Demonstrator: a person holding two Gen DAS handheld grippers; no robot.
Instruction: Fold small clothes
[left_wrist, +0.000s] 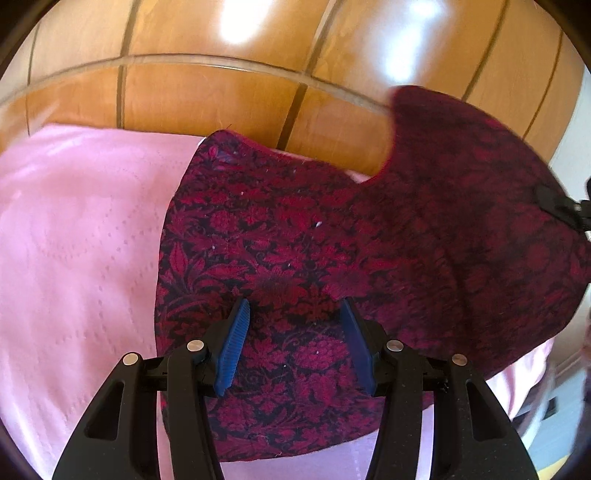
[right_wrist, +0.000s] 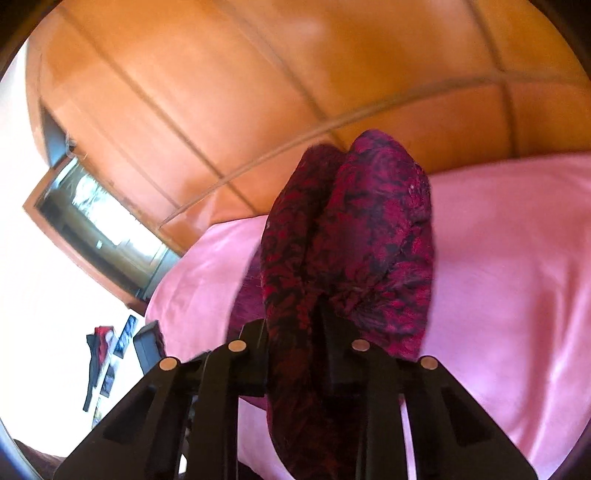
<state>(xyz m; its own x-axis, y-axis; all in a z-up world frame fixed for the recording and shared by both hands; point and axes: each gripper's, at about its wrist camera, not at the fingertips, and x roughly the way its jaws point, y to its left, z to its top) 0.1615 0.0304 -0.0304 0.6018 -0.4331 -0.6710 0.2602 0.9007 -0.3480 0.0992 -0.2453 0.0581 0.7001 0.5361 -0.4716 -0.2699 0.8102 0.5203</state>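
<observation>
Tool on the right (right_wrist: 295, 325): we find its 2 fingers closed onto a bunched fold of the dark red floral garment (right_wrist: 354, 236), the cloth pinched between them and rising in front of the lens in 2 rounded lobes, lifted clear of the bedding. Its pads are hidden by the cloth.

Left tool (left_wrist: 295, 339): we record its jaws standing partly apart, the 2 blue ribbed pads (left_wrist: 232, 347) either side of a strip of the same garment (left_wrist: 280, 240). The pads sit low over the fabric; no fold shows gripped between them, and we cannot tell whether they touch it.

In the left wrist view the garment lies mostly flat, its left portion spread on a pink bedsheet (left_wrist: 74, 240). Its right portion is raised and curls upward, a scooped edge showing against the wooden surface behind. At the far right edge of that raised part we note a black piece of the other tool (left_wrist: 576, 210), blurred.

The sheet (right_wrist: 517, 277) extends left and right of the garment in both views. Behind it stands a glossy wooden headboard (left_wrist: 221, 92) with panel lines and a curved rail. In the right wrist view we also see a framed window (right_wrist: 99, 229) at the left, and some small dark and red items below it, too blurred to identify.
</observation>
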